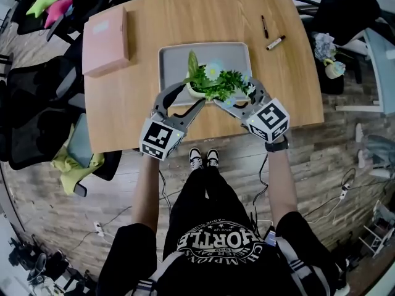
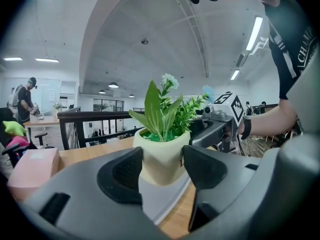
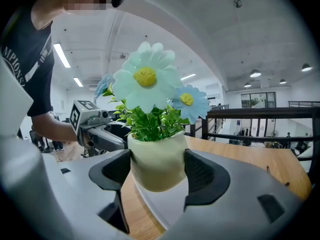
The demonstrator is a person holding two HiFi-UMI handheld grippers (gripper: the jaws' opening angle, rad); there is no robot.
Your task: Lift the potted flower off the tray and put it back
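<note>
We hold both grippers near level, tips dipped slightly, converging from either side. The left gripper (image 2: 160, 168) and right gripper (image 3: 157, 170) each have wide-set pads pressed on the potted flower (image 1: 213, 79). It has a cream pot, green foliage and pale blue daisies. It is over the near part of the grey tray (image 1: 170, 57); we cannot tell whether the base touches.

Wooden table (image 1: 123, 103) bears tray (image 1: 168, 57), pink box (image 1: 106, 39), two markers (image 1: 275, 42).
</note>
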